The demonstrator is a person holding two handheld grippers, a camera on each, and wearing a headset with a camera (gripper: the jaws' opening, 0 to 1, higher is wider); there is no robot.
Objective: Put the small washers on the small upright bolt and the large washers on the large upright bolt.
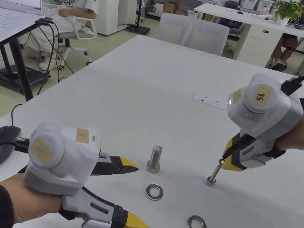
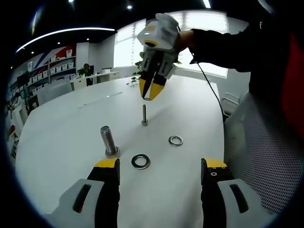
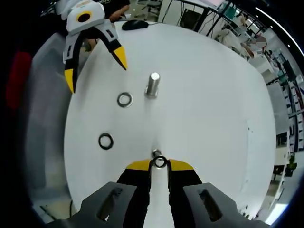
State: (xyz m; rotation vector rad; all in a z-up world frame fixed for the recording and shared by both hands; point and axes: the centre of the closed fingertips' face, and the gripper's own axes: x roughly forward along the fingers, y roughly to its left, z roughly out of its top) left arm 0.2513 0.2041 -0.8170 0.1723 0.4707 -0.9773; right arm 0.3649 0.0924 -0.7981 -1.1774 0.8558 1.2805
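- The small washer [image 3: 160, 162] is pinched in the narrowly closed right claw [image 2: 150, 92], just over the tip of the small upright bolt [image 3: 156, 153]. If it is released off-centre or tilted, it could be bounced off across the counter [image 1: 142, 95], or the slim bolt could be toppled.
- The right claw is pointed steeply down at that bolt.
- The left claw [image 2: 160, 164] is held wide and empty, low beside the large bolt [image 2: 109, 141] and a loose washer [image 2: 140, 161].
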